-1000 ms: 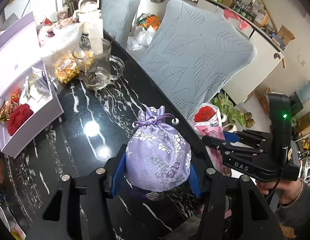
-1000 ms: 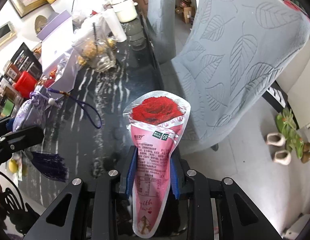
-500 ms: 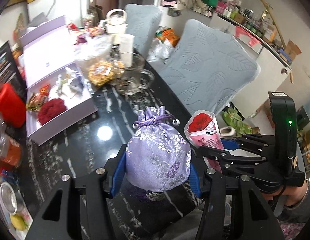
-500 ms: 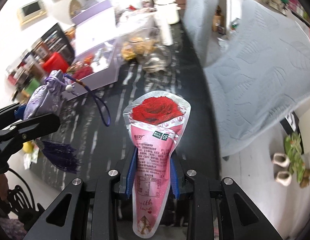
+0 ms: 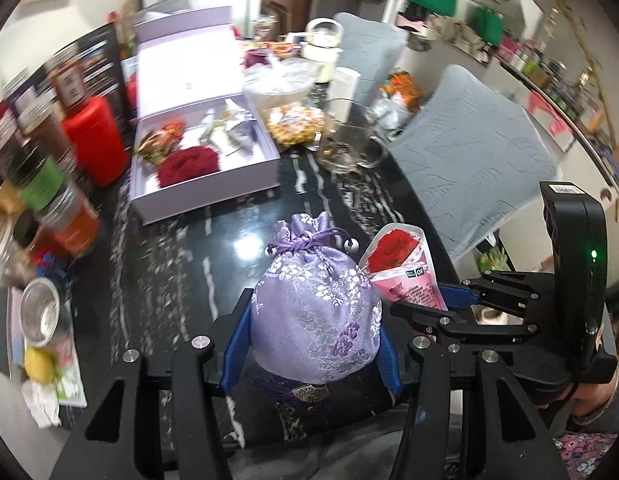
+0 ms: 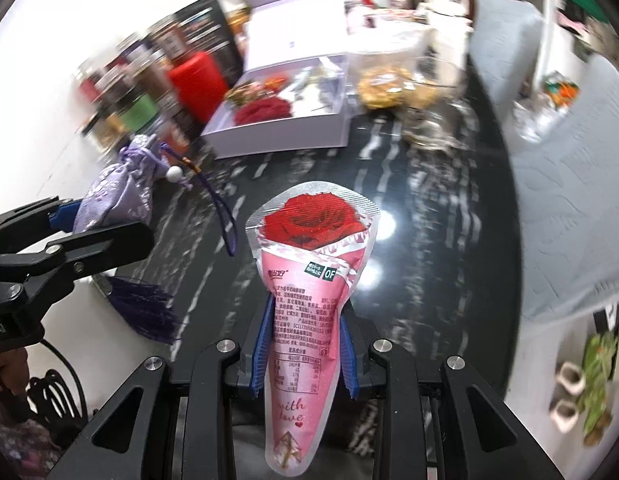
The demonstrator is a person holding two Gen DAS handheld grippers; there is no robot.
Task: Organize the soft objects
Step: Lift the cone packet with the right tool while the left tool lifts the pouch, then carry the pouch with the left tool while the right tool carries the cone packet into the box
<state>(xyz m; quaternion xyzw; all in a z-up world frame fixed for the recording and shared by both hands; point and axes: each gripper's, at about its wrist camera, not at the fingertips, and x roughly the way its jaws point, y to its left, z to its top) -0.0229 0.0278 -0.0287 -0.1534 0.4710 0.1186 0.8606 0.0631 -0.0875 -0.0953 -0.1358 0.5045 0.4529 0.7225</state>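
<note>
Both pairs of fingers are clamping soft goods: your left gripper (image 5: pixel 311 344) is squeezing the lilac brocade pouch (image 5: pixel 315 312) between its blue pads, and your right gripper (image 6: pixel 305 354) is pinching the pink rose packet (image 6: pixel 309 292) by its narrow lower half, jaws nearly together.

In the left wrist view the pouch is sitting upright between the pads, drawstring neck pointing to twelve o'clock, with the rose packet just beside it at about two o'clock. You are holding both above the black marble table (image 5: pixel 177 264), clear of its surface as far as the views show. From the right wrist view the pouch is hanging at about ten o'clock, its purple tassel (image 6: pixel 143 310) dangling below.

As for progress, you are mid-carry. Both items are lifted but neither is put away. The open lavender box (image 5: pixel 213 194) is lying at about eleven o'clock in both views, well apart from the grippers, and it is already holding a red fuzzy item (image 5: pixel 187 160), some foil packets and a gold-and-red bundle. That looks like the likely destination, though I am only judging. What is remaining: bringing each piece over the box, lowering it into a free patch, and letting go.
</note>
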